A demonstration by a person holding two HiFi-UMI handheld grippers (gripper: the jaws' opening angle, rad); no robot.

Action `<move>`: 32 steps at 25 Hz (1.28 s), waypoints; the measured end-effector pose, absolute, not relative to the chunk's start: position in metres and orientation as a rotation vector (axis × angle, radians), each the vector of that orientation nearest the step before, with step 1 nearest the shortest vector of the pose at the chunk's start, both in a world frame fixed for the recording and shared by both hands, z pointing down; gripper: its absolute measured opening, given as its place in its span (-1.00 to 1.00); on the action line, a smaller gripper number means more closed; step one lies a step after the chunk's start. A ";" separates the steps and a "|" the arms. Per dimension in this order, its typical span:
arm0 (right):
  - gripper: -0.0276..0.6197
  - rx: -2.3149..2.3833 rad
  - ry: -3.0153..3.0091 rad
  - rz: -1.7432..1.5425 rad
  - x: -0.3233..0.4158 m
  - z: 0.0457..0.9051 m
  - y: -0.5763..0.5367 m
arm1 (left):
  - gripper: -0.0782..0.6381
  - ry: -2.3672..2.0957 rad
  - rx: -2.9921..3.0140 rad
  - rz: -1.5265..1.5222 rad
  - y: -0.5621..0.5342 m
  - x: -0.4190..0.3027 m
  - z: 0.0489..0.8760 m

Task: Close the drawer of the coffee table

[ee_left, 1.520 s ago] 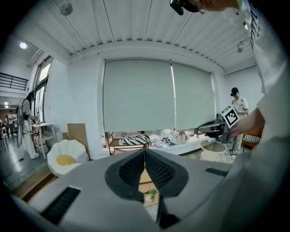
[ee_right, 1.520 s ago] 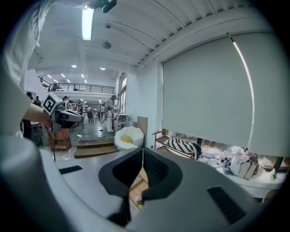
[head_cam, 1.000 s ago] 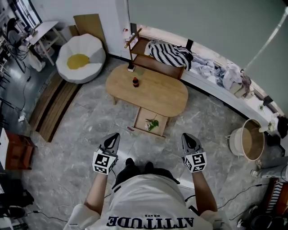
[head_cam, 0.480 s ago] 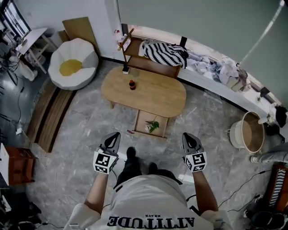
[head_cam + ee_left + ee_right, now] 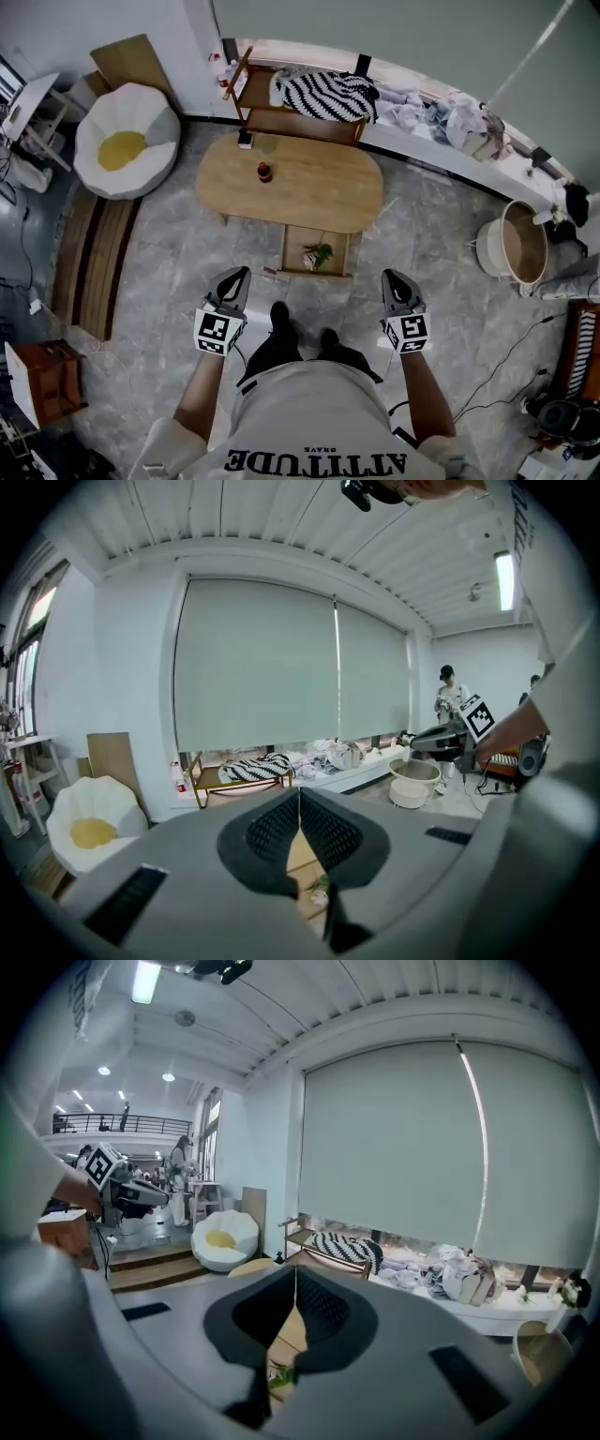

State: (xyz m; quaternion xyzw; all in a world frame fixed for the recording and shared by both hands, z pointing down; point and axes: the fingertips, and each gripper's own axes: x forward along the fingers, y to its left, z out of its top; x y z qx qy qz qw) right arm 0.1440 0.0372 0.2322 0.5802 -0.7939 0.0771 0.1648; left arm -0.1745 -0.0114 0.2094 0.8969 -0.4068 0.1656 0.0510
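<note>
Nothing's really done on this one yet: the drawer (image 5: 302,246) sticks out of the near side of the desk (image 5: 309,192), pulled toward us, with a green sprig (image 5: 319,254) lying inside, and it isn't pushed in at all as far as we can see. We're standing back from it on the floor (image 5: 169,262), with the left gripper (image 5: 240,275) and right gripper (image 5: 390,278) held out in front. Neither one touches the drawer or the desk. Both sets of fingers (image 5: 272,834) are pressed together with nothing between them, and each gripper view looks past its closed tips at the desk and the open drawer. So we reckon the whole job is left: get closer, put a gripper against the drawer front and shove it home under the top. As for writing, the only thing we can read is ATTITUDE in big letters across the shirt (image 5: 314,412). There's a smaller line above it that's too tiny to trust. The cubes (image 5: 217,335) on the grippers carry black-and-white square markers, no words. The little dark bottle (image 5: 265,172) on the desk has a reddish band, but we can't make out any print on it.
</note>
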 end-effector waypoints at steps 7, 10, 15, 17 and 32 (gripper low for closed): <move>-0.85 1.730 -2.164 0.252 0.121 0.249 0.021 | -0.72 -1.062 2.788 0.537 -0.045 -0.178 0.236; -0.85 1.751 -2.125 0.274 0.108 0.256 0.015 | -0.72 -0.989 2.806 0.555 -0.058 -0.180 0.246; -0.85 1.792 -2.068 0.317 0.094 0.272 0.007 | -0.72 -0.935 2.831 0.572 -0.081 -0.180 0.261; -0.85 1.806 -2.045 0.347 0.090 0.280 0.010 | -0.72 -0.903 2.820 0.590 -0.085 -0.180 0.271; -0.85 1.839 -1.982 0.452 0.107 0.322 -0.003 | -0.72 -0.884 2.741 0.548 -0.101 -0.152 0.313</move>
